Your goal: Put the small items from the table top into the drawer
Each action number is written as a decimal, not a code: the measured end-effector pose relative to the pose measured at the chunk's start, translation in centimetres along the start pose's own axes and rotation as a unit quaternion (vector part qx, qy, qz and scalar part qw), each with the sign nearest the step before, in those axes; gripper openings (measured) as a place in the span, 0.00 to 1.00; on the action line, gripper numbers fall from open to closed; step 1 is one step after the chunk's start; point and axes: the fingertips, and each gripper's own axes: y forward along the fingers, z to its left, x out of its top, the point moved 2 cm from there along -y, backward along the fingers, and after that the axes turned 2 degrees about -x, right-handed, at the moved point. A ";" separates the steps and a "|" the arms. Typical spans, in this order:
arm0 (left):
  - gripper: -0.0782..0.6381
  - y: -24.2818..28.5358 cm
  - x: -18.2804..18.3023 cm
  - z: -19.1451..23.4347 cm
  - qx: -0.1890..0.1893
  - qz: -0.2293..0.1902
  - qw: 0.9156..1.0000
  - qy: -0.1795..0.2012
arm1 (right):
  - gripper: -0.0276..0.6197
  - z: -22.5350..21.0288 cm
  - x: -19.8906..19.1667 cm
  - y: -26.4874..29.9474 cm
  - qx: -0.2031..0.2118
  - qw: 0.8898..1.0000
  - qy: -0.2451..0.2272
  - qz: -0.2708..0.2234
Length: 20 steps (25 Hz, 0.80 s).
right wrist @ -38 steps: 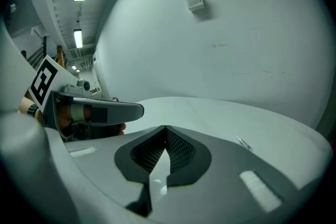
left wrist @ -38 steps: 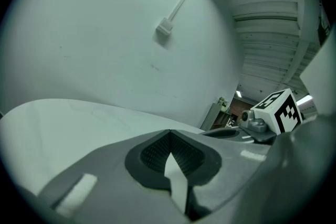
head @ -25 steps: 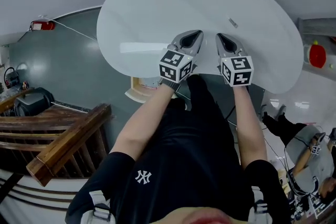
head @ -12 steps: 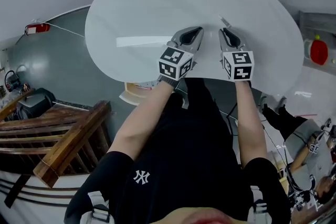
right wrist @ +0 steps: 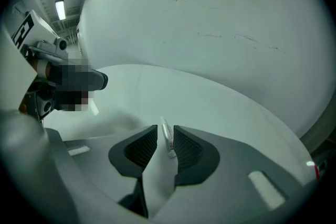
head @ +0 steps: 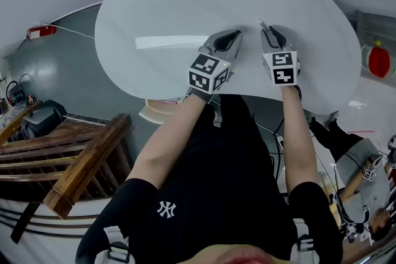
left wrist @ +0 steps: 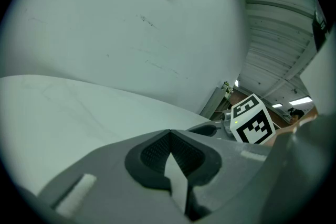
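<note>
right tool (head: 266, 33) advanced, clamping white stick (right wrist: 167, 139)

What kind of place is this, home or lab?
Probably a workshop-like recording space, not a home: bare white table, ceiling tube lights, a ribbed shutter-like wall, a wooden railing. The marker-cube right gripper, shut on a slim item, suggests data collection.

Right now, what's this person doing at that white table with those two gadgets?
A person stands at a white oval table, a hand-held gripper in each hand. The right hand-held gripper grips a small slim white item at the tabletop. The left hand-held gripper is shut and empty beside it.
</note>
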 end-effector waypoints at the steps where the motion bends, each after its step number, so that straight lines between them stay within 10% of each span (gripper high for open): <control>1: 0.11 0.1 -0.1 0.0 0.000 0.001 1.000 -0.001 | 0.23 -0.1 -0.2 0.2 0.000 1.000 -0.002 0.004; 20: 0.11 1.0 -1.5 0.8 0.000 0.010 1.000 -0.012 | 0.18 0.6 -1.3 2.0 0.009 1.000 0.000 0.026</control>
